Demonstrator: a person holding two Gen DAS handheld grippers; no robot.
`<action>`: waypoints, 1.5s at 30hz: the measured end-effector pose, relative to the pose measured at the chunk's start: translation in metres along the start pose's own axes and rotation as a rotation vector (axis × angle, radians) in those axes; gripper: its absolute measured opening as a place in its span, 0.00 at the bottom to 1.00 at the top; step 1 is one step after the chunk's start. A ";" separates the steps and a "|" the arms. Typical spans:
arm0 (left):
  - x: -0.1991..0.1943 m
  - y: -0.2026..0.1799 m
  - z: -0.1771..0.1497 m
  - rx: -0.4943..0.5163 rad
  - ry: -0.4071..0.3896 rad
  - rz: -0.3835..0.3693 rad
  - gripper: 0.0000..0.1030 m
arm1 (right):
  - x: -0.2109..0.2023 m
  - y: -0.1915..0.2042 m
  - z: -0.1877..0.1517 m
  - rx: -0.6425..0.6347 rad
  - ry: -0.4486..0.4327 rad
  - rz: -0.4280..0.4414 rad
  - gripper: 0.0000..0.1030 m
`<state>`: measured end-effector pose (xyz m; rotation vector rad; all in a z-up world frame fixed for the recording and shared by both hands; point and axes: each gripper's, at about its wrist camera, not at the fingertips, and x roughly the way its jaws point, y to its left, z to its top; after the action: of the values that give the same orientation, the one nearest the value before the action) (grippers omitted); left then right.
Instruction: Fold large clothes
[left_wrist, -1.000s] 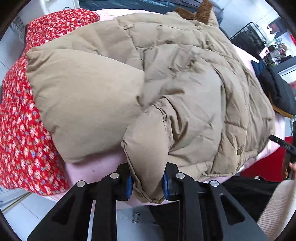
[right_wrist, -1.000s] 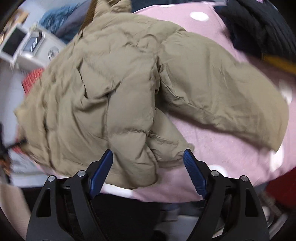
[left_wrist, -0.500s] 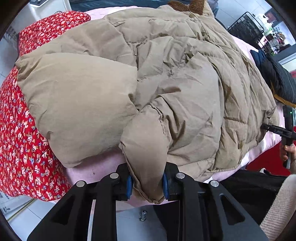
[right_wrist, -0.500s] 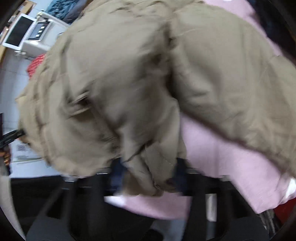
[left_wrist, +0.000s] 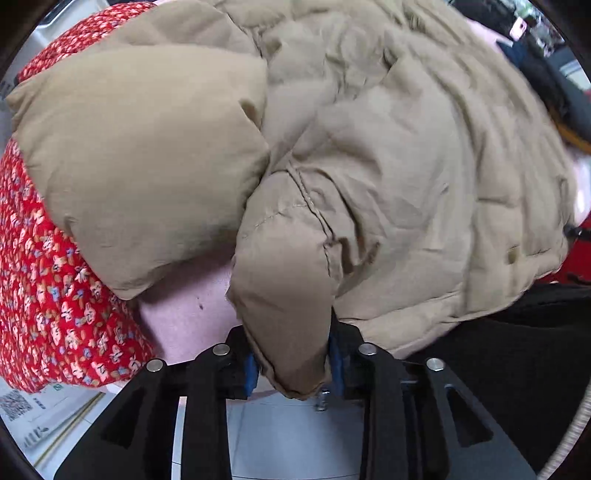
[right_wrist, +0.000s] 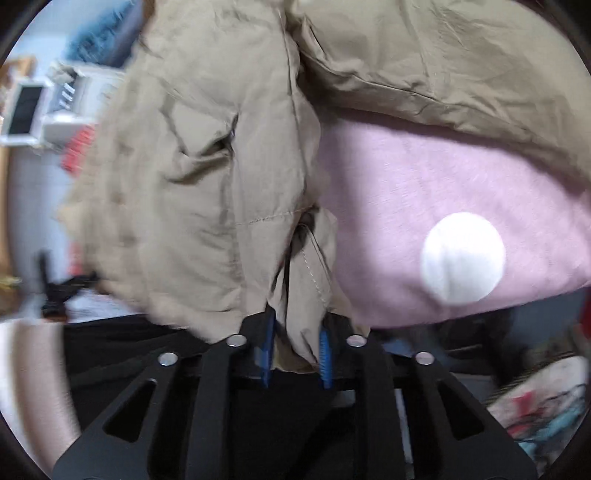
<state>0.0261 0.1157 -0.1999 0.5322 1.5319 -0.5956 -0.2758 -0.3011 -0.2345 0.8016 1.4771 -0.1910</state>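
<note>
Progress, as I judge it, is early to middle: both sleeves of the tan puffer jacket (left_wrist: 369, 155) appear laid in over the body, but the bulk is not yet doubled over, so the main fold of the hem toward the collar is left to do.

Location: the jacket lies spread on a surface covered in pink fabric (right_wrist: 424, 177) with a white dot (right_wrist: 463, 258). I cannot tell whether that surface is a bed or a desk. One side of the jacket overlaps a red floral cloth (left_wrist: 40, 280).

Gripper state:
- My left gripper (left_wrist: 291, 363) is clenched on a padded corner at the jacket's near edge. The blue pads press into the fabric from both sides.
- My right gripper (right_wrist: 295, 347) is clenched on a thinner, stitched flap at the near edge. This view is motion-blurred, so I cannot confirm how deep the bite goes.

Materials and shapes:
- The shell is a matte, woven tan fabric, finely creased, with quilt lines dividing it into puffy channels.
- The filling gives rounded, pillow-like lobes. I expect it to spring back and resist a flat crease.
- The pink cover looks soft and slightly fuzzy.
- Dark garments (left_wrist: 546, 74) lie beyond the far edge.
</note>
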 end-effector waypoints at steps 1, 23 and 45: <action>0.001 -0.002 0.001 0.001 -0.001 0.022 0.39 | 0.003 0.011 0.005 -0.020 0.000 -0.091 0.44; 0.014 -0.117 0.104 0.202 -0.166 0.177 0.92 | 0.052 0.192 0.074 -0.426 -0.050 -0.492 0.83; 0.056 -0.137 0.112 0.125 -0.136 0.241 0.94 | 0.085 0.148 0.102 -0.293 -0.123 -0.432 0.96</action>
<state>0.0181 -0.0623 -0.2511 0.7451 1.2857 -0.5317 -0.0970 -0.2215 -0.2709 0.2253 1.5028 -0.3327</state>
